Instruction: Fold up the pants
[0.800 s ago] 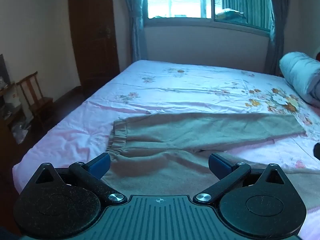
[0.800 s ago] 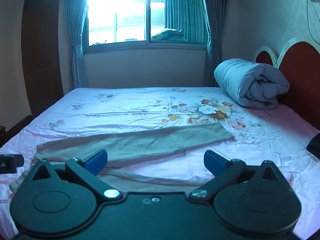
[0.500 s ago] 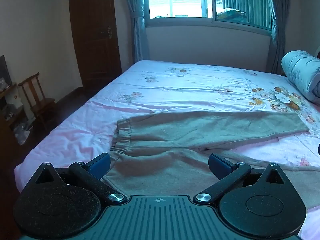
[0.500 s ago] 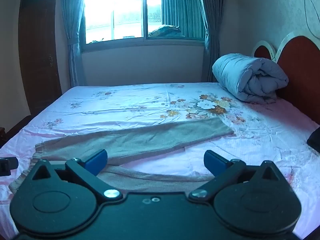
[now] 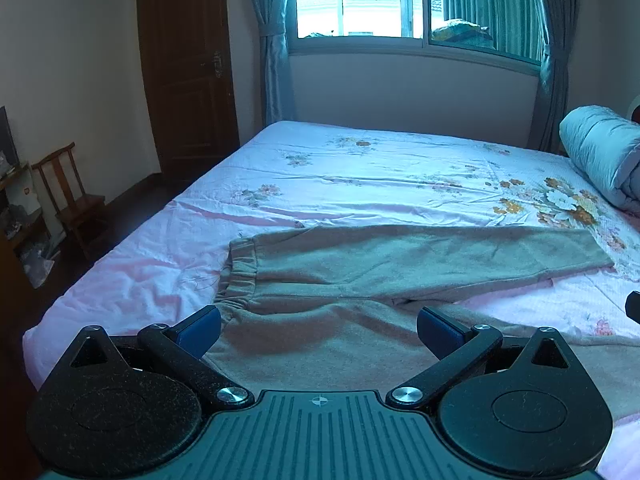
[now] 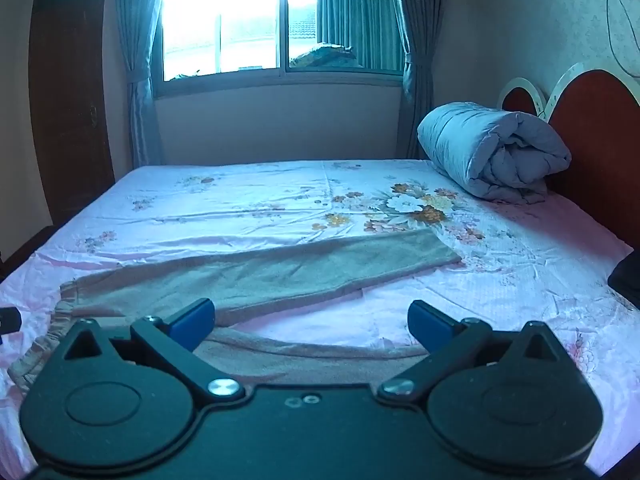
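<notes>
Bedroom with a window (image 5: 376,0), dark door (image 5: 188,64) and small chair (image 5: 68,196); a bed (image 5: 360,172) in a pink floral sheet fills the left wrist view. Tan pants (image 5: 380,264) lie flat across it, waistband left, far leg stretched right toward a rolled quilt (image 5: 600,152). The left gripper (image 5: 318,324) hangs above the seat, jaws spread wide, nothing between them. In the right wrist view, the quilt (image 6: 492,148) sits against a red headboard (image 6: 592,128). The right gripper (image 6: 310,320) hovers over the near leg of the pants (image 6: 280,272), jaws spread, empty.
</notes>
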`<act>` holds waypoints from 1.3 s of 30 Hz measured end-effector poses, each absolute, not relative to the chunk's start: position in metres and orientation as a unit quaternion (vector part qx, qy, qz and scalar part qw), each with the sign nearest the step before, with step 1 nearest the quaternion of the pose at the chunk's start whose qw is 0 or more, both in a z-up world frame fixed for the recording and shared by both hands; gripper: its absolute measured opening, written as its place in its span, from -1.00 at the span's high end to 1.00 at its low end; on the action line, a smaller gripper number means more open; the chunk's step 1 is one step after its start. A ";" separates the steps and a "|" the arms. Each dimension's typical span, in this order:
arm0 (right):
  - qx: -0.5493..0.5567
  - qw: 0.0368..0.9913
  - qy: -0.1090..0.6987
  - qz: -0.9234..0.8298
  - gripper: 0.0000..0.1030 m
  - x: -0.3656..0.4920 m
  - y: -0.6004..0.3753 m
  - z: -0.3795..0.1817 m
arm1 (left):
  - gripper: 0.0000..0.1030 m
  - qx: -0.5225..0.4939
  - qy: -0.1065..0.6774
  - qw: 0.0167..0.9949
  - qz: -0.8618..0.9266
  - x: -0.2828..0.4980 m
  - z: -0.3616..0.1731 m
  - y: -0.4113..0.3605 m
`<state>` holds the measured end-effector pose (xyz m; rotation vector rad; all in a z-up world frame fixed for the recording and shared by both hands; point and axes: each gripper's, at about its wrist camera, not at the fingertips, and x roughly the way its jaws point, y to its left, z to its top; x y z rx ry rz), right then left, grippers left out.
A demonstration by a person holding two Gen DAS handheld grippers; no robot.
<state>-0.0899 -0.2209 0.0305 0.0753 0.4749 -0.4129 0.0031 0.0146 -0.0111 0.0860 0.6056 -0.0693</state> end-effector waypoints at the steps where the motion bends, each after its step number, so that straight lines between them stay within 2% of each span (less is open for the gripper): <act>1: 0.035 0.950 0.235 -0.205 -0.89 -0.089 -0.221 0.030 | -1.00 0.043 0.298 0.953 -0.035 0.003 -0.012 0.014; 39: 0.052 0.947 0.255 -0.190 -0.89 -0.078 -0.229 0.016 | -1.00 0.047 0.318 0.947 -0.027 0.018 -0.028 0.007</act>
